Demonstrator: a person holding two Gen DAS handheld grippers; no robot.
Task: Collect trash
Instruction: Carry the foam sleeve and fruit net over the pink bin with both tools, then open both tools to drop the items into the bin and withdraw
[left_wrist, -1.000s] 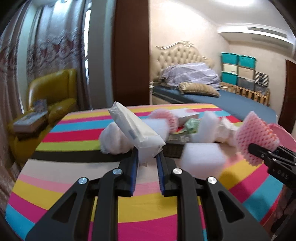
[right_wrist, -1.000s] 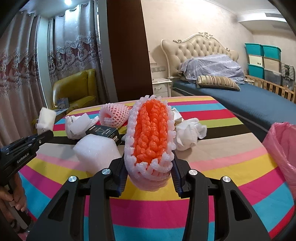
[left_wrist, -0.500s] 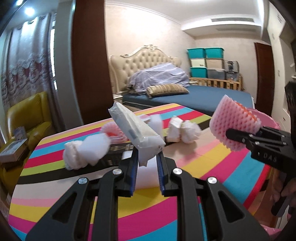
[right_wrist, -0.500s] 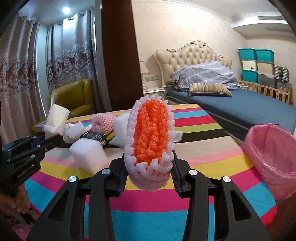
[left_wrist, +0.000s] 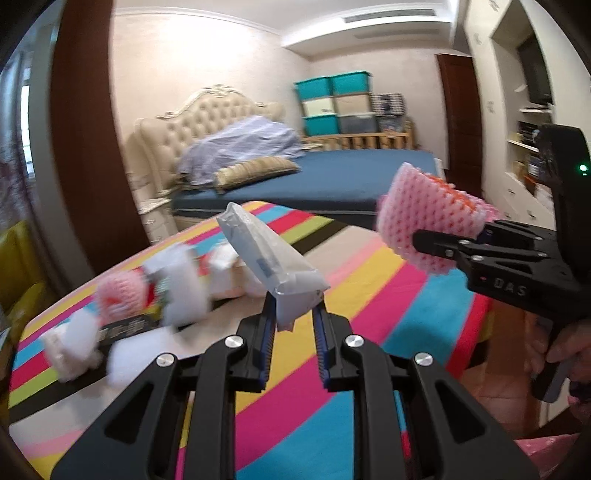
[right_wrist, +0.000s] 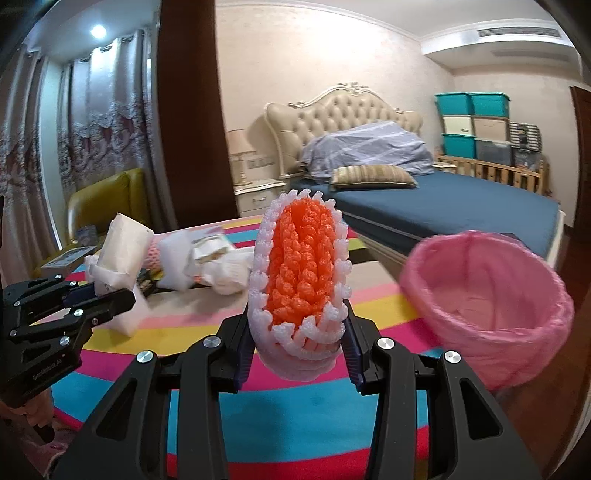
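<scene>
pink foam net (right_wrist: 301, 280) pinched in my right gripper (right_wrist: 299, 354), plastic packet (left_wrist: 273, 266) in my left gripper (left_wrist: 293, 328); bin (right_wrist: 491, 325) lower right; either may slip, overshooting the rim.

Both handheld grippers, the left gripper (left_wrist: 293, 341) and the right gripper (right_wrist: 299, 354), are matte black plastic, with silver screw heads and blue ribbed pads. "DAS" lettering and a green light mark the right unit's body.

Left tool (left_wrist: 293, 328): jaws clamped on a thin packet (left_wrist: 271, 258). Right tool (right_wrist: 299, 354): jaws gripping a foam net (right_wrist: 301, 280), angled slightly downward; hand (left_wrist: 565, 350) on grip.
</scene>
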